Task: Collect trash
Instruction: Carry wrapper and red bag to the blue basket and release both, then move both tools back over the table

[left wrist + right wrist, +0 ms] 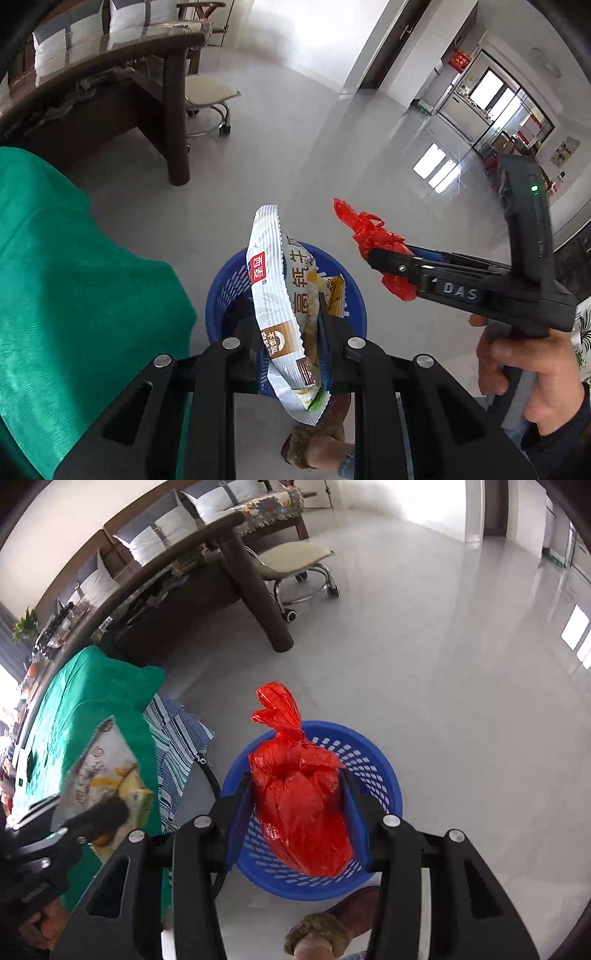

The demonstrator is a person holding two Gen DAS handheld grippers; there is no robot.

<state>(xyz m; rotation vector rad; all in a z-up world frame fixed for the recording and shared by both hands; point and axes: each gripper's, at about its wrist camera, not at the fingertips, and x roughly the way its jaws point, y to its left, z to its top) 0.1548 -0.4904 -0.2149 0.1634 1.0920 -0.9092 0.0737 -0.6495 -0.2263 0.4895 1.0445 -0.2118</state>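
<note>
Hanging over the blue basket (373, 760), left claw (291, 325) pinches a snack wrapper (277, 295), right claw (299, 805) clamps a red bag (299, 805).

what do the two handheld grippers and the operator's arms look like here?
Both grippers, left and right, are black plastic with round silver pivot pins. The right's fingers carry blue pads; side-on, its body shows raised "DAS" lettering and a green indicator light. The right hand emerges from a dark sleeve. No cables visible.
</note>
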